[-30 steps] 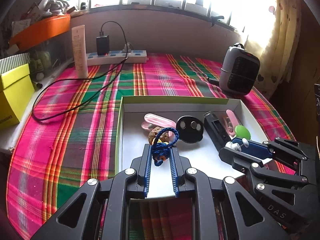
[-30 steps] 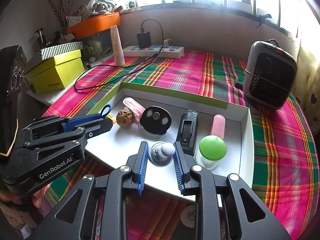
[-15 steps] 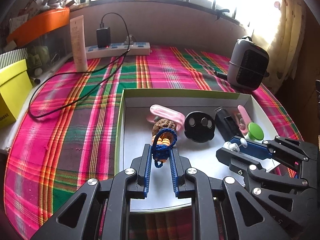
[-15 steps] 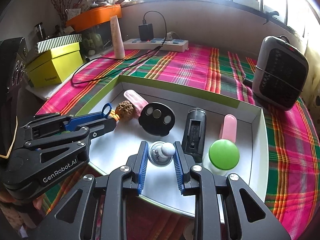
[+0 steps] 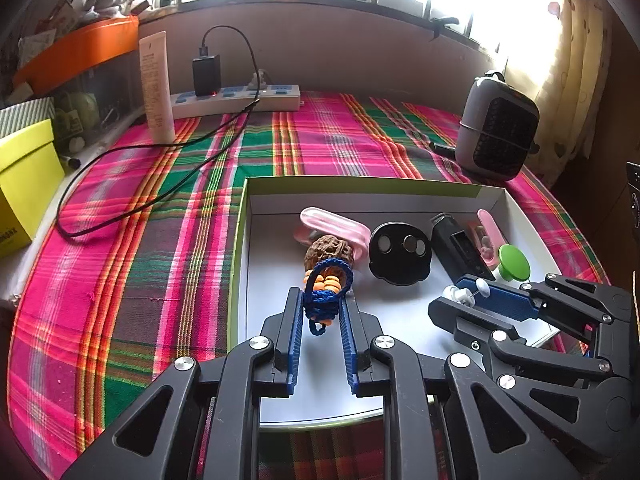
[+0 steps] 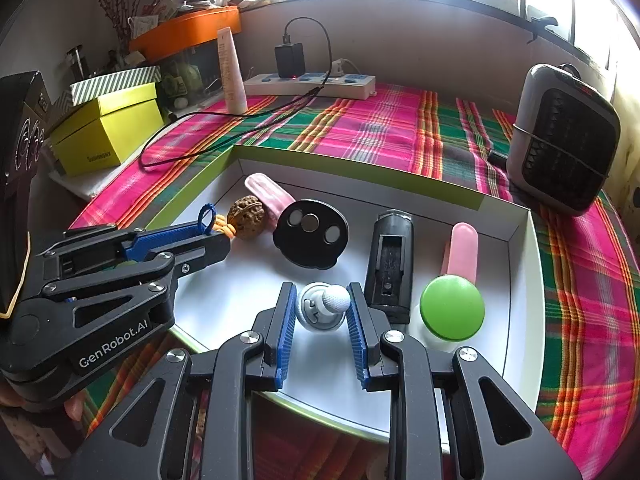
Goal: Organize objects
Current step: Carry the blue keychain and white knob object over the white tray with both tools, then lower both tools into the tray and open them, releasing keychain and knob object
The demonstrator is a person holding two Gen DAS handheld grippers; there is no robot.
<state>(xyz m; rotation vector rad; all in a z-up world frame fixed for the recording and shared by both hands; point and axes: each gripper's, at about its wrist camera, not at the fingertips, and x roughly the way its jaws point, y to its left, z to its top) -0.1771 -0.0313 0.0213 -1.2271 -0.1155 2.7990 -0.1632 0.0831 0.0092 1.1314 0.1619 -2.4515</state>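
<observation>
At the lower centre of each frame, a blue cord charm (image 5: 326,300) and a small white knob (image 6: 324,306) are being clamped by left gripper (image 5: 320,312) and right gripper (image 6: 322,312) fingers inside the tray (image 6: 520,280); placing is judged outstanding.

Yellow box (image 5: 24,184) — left edge cropped

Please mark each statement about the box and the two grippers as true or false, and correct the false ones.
1. The left gripper is shut on the blue cord of the walnut charm. True.
2. The right gripper is empty. False: its pads press on a small white knob.
3. The green round cap lies on the tablecloth. False: it is inside the white box.
4. The black disc lies in the box between the walnut charm and the black holder. True.
</observation>
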